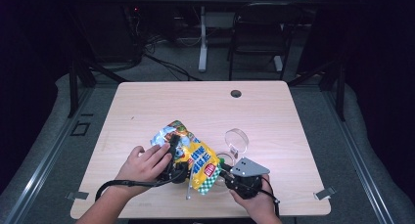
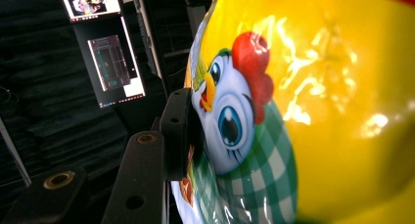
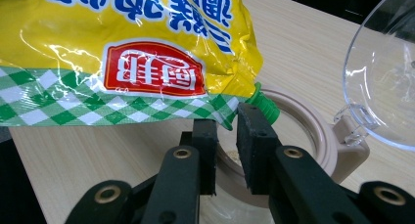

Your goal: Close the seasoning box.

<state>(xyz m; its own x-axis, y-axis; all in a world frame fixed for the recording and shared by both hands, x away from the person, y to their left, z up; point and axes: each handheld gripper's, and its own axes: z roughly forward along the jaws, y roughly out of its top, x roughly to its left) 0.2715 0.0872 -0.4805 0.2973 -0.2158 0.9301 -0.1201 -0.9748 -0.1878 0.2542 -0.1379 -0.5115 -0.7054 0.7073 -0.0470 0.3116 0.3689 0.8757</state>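
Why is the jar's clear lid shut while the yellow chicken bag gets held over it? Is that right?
Not quite: the clear lid is flipped open, standing up from the jar's beige rim, as the right gripper view shows. The rest fits: the yellow chicken bag is held over the jar, with its green-checked corner above the opening.

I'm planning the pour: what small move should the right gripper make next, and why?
Probably close the right gripper on the green spout at the bag's lower corner. Its jaws stand just below that corner with a gap between them, gripping nothing, while the left gripper presses the bag's side. The spout hangs above the open jar, lid flipped back.
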